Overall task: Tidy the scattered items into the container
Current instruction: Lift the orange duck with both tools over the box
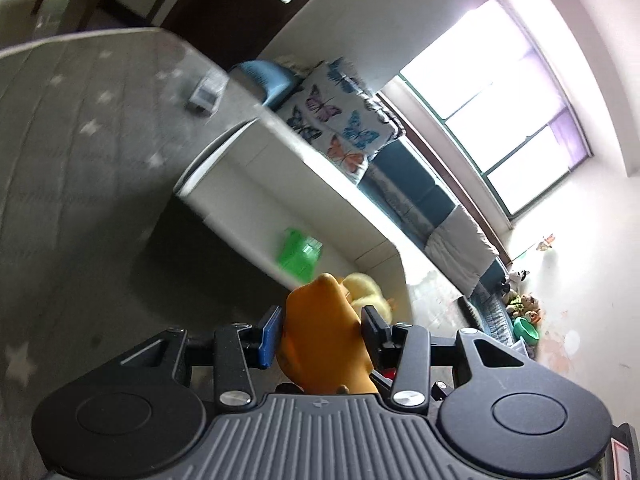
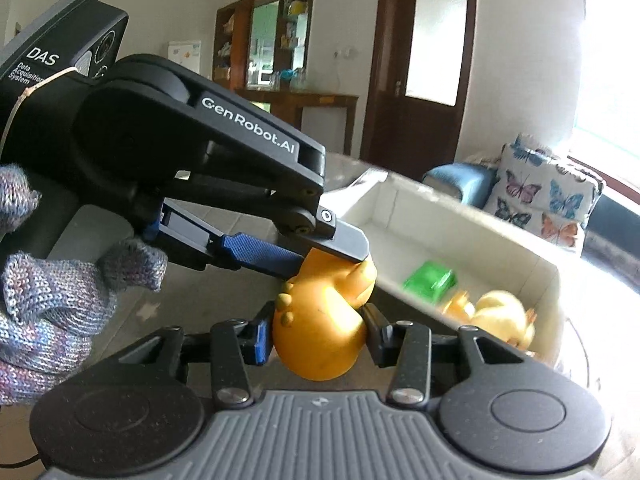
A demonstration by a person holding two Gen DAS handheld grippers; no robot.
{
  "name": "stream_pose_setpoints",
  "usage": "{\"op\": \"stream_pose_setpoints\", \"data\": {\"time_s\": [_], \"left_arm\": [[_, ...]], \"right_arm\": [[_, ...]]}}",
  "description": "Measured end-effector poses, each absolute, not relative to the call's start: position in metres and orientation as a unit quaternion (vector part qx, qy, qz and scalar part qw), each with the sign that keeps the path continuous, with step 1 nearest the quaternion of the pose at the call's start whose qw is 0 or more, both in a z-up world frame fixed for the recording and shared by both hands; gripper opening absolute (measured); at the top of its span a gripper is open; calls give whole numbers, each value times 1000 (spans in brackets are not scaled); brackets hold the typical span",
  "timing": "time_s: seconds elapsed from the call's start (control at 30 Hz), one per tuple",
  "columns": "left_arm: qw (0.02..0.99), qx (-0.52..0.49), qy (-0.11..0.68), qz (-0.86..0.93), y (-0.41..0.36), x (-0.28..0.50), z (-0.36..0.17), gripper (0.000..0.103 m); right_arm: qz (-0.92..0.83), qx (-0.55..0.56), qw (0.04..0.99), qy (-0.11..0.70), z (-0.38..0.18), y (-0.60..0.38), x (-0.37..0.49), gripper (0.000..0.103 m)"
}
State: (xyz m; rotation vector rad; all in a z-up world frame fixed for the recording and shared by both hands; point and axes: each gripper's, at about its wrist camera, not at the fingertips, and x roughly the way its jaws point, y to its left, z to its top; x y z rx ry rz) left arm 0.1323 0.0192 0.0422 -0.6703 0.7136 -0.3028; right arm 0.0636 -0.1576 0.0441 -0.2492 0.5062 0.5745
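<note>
Both sets of jaws were closed on the same orange rubber toy (image 2: pixel 320 328). The right gripper (image 2: pixel 316 338) pinched its round body from either side, while the left gripper (image 2: pixel 320 258) came in from the left and clamped its upper end, blue pad underneath and grey finger on top. In the left wrist view the toy filled the gap between the pads of the left gripper (image 1: pixel 320 334).

The toy hung just short of the white container (image 2: pixel 412 216), near its front wall. Inside lay a green block (image 2: pixel 430 280) and a yellow duck (image 2: pixel 502 314), close together toward the near end.

To my eye this was a handover or a shared carry, and one gripper ought to let go before the other moved, or the soft toy would twist and spring loose. Whoever kept it should lift it over the front wall and drop it in the bare stretch beyond the block, not onto the duck.

A small clear box (image 1: pixel 206 94) sat on the grey starred mat (image 1: pixel 72 152), well apart from the container.
</note>
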Motion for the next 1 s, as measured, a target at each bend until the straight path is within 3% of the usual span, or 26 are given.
{"op": "stream_pose_setpoints", "data": {"time_s": [0.5,1.0], "left_arm": [[862,-317,373,-134,3,238,37,46],[849,-314,409,-113,10,267,7,45]], "right_arm": [[262,-99,920,276,41,-168,169,45],[285,-83,893,338,20,-170,207,46]]}}
